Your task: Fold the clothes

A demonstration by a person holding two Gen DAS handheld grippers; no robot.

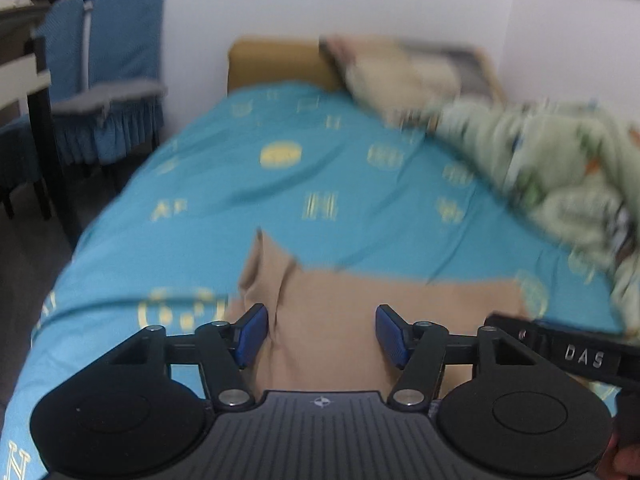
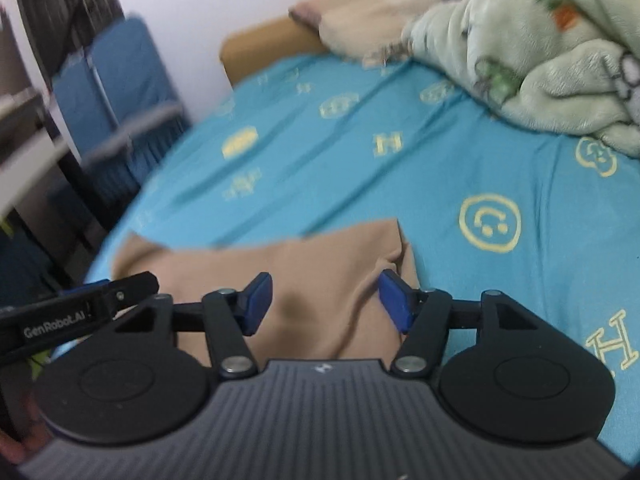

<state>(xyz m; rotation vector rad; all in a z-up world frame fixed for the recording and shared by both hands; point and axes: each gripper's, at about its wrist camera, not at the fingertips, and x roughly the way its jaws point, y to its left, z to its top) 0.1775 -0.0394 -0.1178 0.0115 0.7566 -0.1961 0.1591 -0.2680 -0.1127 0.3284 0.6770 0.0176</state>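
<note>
Two claws hang over the near edge of the bed point(image 1: 280, 184), both with their blue pads spread wide and nothing between them. The left claw point(image 1: 322, 334) is above the left part of a tan garment point(image 1: 360, 312), its left pad point(image 1: 252, 334) close to a raised fold that runs up toward the garment's far left corner. The right claw point(image 2: 326, 302) is above the right part of the same tan garment point(image 2: 320, 280), its right pad point(image 2: 394, 300) just beside the bunched right edge of the cloth. Whether either pad touches the cloth cannot be told.

The garment lies flat on the bed's blue sheet point(image 2: 400, 184) with yellow emblems, along the near edge and between the bed's left and right sides; its far edge is a fairly straight line with a peaked corner at each end. In each view the other claw's black body shows at the side, close by.

A crumpled pale green blanket point(image 2: 540, 48) is heaped at the bed's far right corner, well apart from the garment, and a beige patterned pillow point(image 1: 400, 68) lies at the far edge against a mustard headboard point(image 1: 276, 62). Chairs with blue covers point(image 1: 112, 64) stand beyond the bed's left edge. Much of both views is blurred
</note>
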